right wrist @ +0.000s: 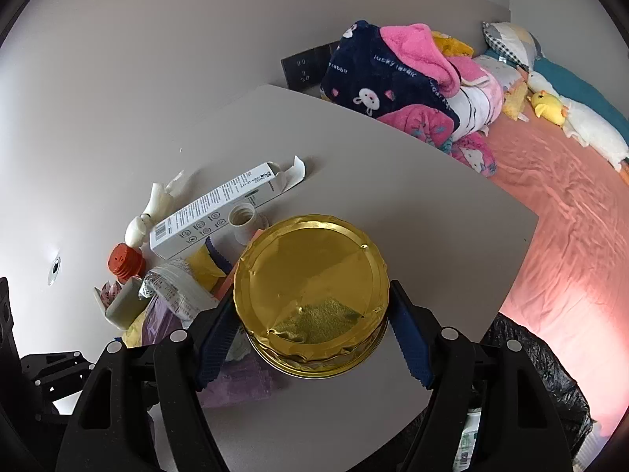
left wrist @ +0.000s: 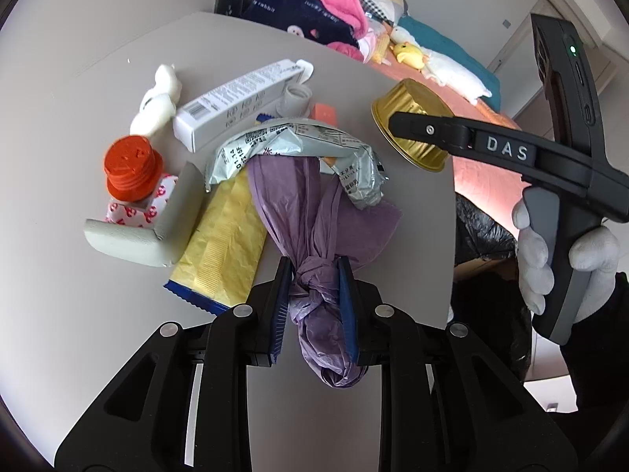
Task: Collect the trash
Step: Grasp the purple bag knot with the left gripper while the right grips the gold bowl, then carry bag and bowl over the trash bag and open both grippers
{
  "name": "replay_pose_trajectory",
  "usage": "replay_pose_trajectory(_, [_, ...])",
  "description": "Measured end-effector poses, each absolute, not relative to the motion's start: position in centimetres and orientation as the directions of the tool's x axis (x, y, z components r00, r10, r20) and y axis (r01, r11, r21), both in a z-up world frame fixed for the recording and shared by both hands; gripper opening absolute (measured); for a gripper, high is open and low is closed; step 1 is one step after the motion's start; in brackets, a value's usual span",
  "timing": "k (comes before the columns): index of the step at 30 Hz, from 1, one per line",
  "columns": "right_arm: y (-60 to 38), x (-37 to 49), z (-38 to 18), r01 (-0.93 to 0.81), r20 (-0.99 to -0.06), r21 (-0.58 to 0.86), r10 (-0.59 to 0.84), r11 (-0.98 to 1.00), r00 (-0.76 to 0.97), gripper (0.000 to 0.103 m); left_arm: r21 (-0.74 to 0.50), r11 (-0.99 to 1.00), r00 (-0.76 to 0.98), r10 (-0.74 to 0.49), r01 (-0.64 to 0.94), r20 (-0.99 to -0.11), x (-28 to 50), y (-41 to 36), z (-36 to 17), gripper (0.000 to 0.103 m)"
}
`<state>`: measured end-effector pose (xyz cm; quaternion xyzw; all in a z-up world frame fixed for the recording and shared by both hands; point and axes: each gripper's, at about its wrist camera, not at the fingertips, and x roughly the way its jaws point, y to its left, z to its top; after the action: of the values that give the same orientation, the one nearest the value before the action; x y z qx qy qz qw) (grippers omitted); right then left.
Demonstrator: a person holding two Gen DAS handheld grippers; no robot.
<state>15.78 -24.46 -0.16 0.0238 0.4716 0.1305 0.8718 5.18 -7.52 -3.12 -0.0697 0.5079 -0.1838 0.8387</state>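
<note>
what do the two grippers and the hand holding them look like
Both the left gripper and the right gripper have matte black linkage frames with silver rivets and blue ribbed fingers. The right one carries white "DAS" lettering, a grey grip and a green light. The right hand wears a white glove and dark sleeve.

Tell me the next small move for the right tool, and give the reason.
Probably carry the gold foil tin right and down over the black trash bag, then let go. The right tool already clamps the tin on both sides, held above the table, and the bag's open rim sits just past the table edge.
</note>
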Motion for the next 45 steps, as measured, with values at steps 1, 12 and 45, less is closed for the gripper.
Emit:
replay_pose_trajectory(1, [-24.5, 15.5, 0.2, -0.205, -0.813, 0.168, 0.254, 0.964, 0.524, 0.074, -0.304, 0.923, 0.422, -0.38, 0.236, -0.823, 5.0, -7.4, -2.8, 0.023])
replay_pose_trajectory(12, [-25.9, 12.0, 3.5, -0.203, -0.77, 0.207, 0.287, 0.957, 0.57, 0.074, -0.328, 0.908, 0.487, -0.416, 0.26, -0.767, 3.7, -7.0, 0.7, 0.023])
replay_pose_trajectory(45, [-38.5, 2.6, 8.3, 0.026, -0.698, 0.213, 0.133, 0.977, 0.704, 0.074, -0.316, 0.779, 0.387, -0.565, 0.542, -0.728, 2.8, -19.8, 3.8, 0.023])
